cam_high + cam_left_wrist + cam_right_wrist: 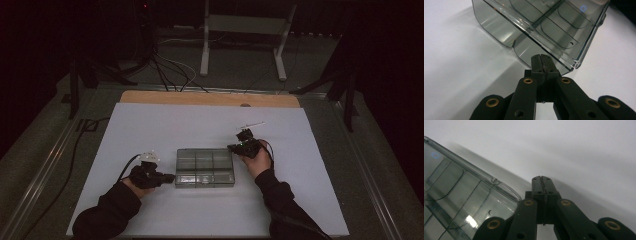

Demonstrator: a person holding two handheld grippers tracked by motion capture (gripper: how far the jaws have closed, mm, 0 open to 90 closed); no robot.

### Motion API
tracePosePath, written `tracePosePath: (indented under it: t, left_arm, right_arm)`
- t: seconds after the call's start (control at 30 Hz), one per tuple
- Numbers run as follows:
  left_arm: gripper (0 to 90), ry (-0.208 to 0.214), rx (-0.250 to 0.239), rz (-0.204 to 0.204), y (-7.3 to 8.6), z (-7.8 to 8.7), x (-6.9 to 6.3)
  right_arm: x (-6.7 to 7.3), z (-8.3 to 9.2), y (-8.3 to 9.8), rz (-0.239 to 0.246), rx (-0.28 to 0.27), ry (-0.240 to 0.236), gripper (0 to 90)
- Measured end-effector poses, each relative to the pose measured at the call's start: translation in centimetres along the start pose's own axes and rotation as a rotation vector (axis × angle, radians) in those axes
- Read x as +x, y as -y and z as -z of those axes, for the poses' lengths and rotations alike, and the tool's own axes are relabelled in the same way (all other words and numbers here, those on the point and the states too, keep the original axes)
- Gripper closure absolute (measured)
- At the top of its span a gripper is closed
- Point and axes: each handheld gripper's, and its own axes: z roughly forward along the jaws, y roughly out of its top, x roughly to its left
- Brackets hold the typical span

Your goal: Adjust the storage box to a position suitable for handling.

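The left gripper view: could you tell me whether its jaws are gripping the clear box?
No, the left hand-held gripper has its jaws pressed together with nothing between them, just short of the clear box.

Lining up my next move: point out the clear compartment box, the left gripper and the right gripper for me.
clear compartment box [204,167], high view, centre of its lid.
left gripper [541,62], left gripper view, shut jaw tips by the box's corner.
right gripper [541,183], right gripper view, shut jaw tips beside the box's edge.

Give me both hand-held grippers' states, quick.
Left hand-held gripper: closed, holding nothing, tips at the clear compartment box.
Right hand-held gripper: closed, holding nothing, beside the box.
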Motion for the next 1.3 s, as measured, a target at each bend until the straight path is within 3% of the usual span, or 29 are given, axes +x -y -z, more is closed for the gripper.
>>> tracePosePath:
  t: [0.2,0.43,0.53,0.93,1.3]
  left_arm:
    - [90.0,0.016,0.014,-0.03,0.4,0.0,-1.1]
    - [90.0,0.049,0.015,-0.035,0.9,-0.2,-2.1]
    - [90.0,0.076,0.007,-0.037,1.2,-0.2,-2.5]
    - [90.0,0.116,0.028,-0.082,2.0,-0.5,-4.8]
    - [90.0,0.144,0.028,-0.097,2.4,-0.6,-5.8]
  right_arm:
    - [0.3,0.9,1.3,-0.015,0.006,-0.01,90.0]
    - [0.6,2.3,2.9,-0.047,0.007,-0.017,90.0]
    - [0.8,2.9,3.5,-0.04,0.009,-0.017,90.0]
    - [1.2,4.3,5.8,-0.053,-0.012,-0.035,90.0]
    - [1.6,5.9,8.0,-0.082,-0.02,-0.038,90.0]
